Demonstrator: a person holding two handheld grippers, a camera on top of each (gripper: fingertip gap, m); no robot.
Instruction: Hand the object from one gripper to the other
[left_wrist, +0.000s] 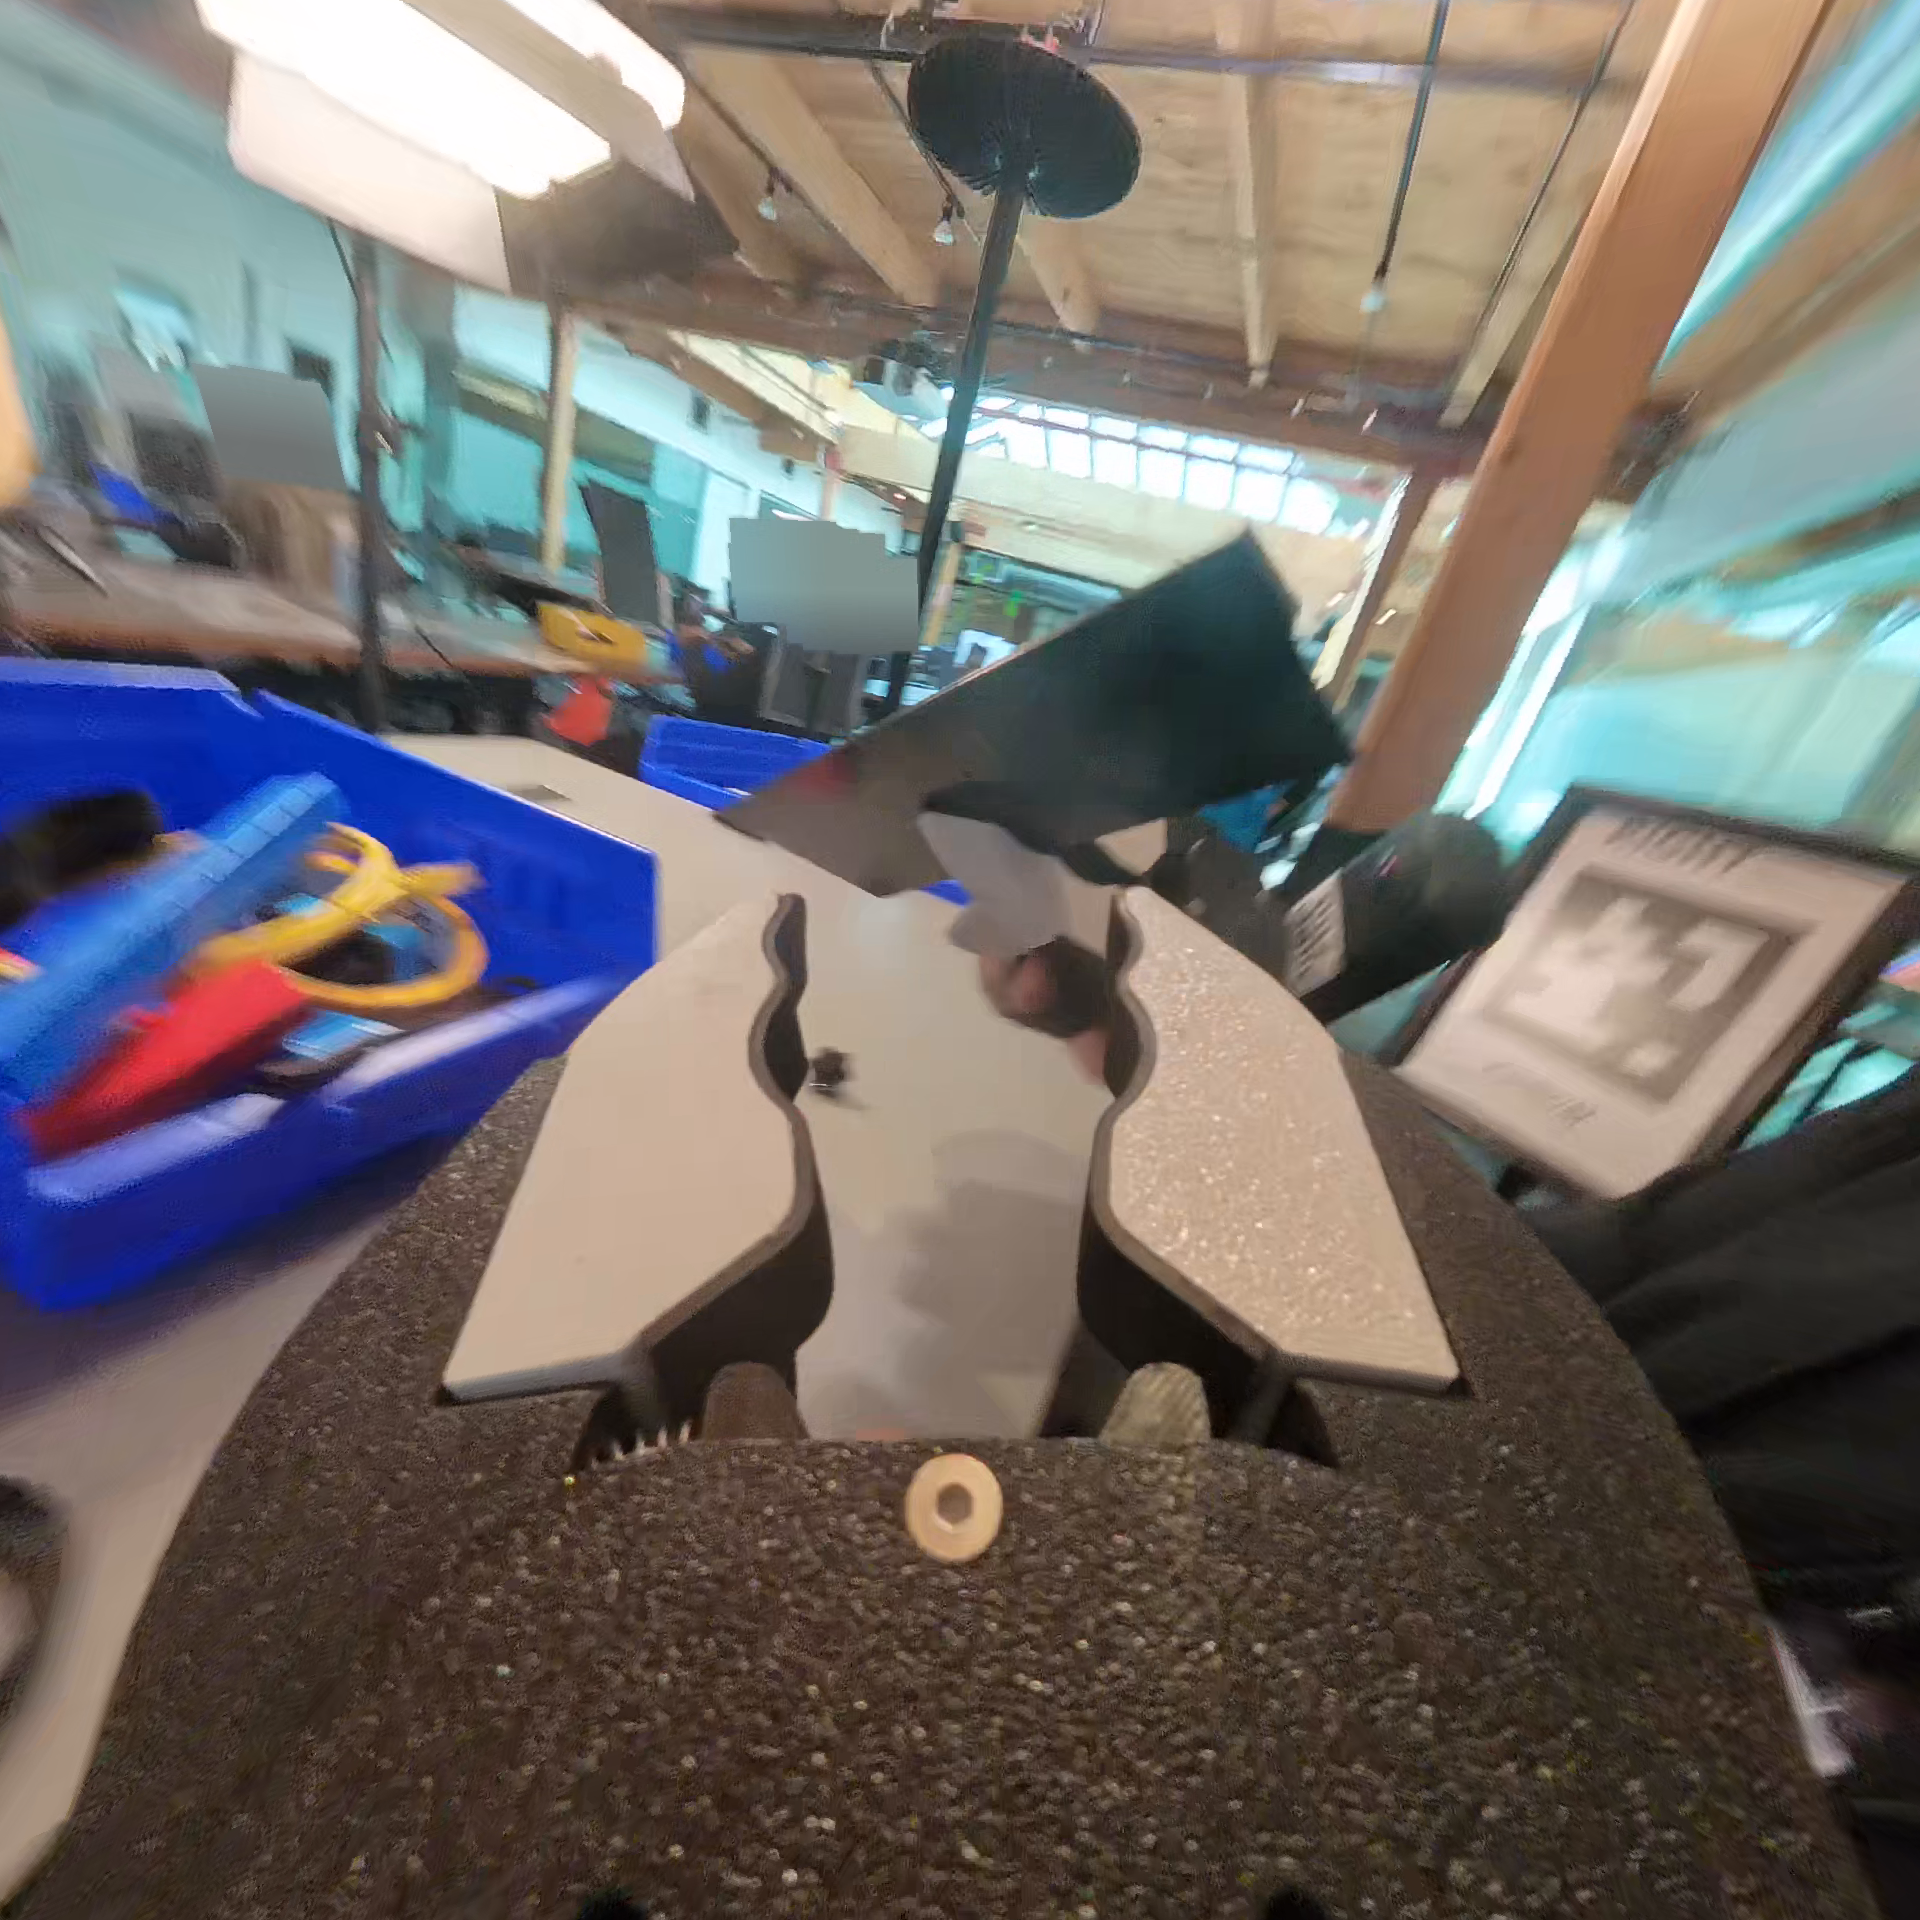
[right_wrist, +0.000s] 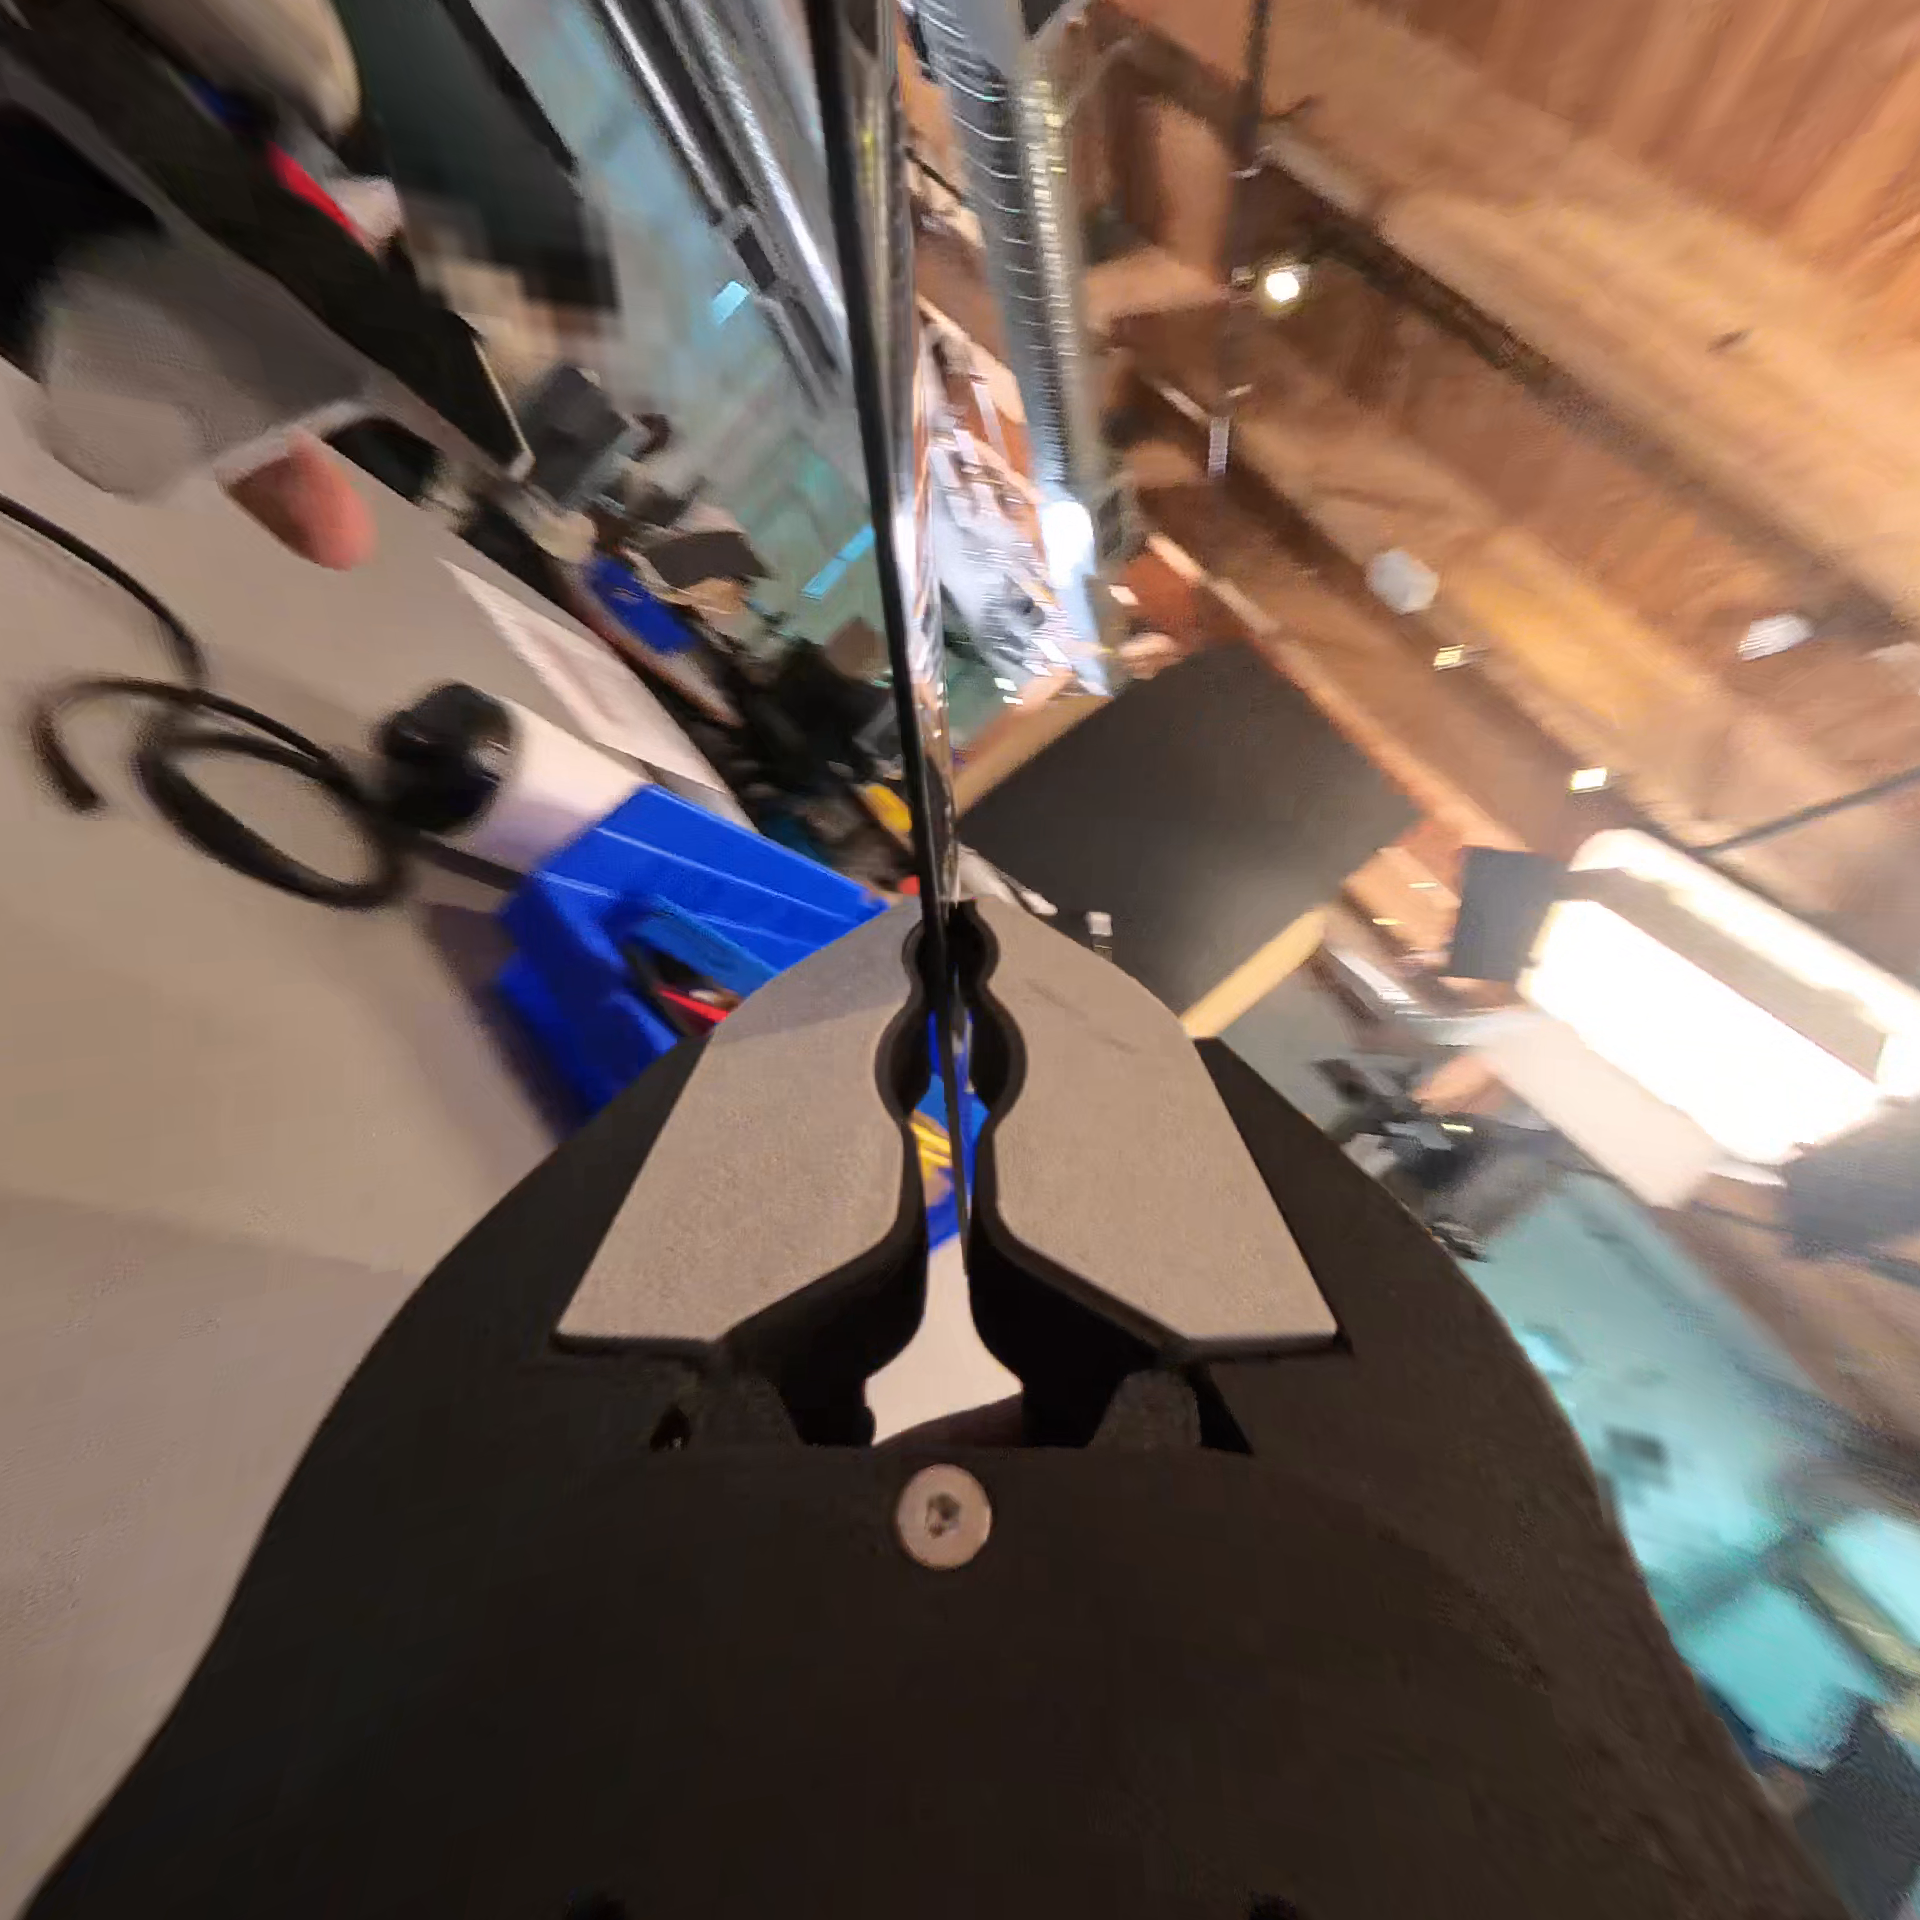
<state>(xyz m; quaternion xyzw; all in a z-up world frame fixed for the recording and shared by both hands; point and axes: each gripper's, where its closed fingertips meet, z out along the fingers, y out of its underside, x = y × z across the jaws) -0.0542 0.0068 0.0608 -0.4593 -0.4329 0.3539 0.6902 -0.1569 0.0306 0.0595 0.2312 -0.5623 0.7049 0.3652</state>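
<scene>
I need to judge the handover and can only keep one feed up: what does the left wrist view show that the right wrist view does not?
Only the left wrist view: the thin dark reflective panel seen broadside, tilted in the air ahead of the open, empty left gripper, and a framed picture at right.

Only the right wrist view: the right gripper, jaws closed on the panel's edge, which shows as a thin line running upward, and a coiled black cable.

Both: the grey table and blue bins.

surface: grey table (left_wrist: 623, 821) | on it: blue bin (left_wrist: 343, 935) of mixed items, black cable (right_wrist: 208, 790)
</scene>
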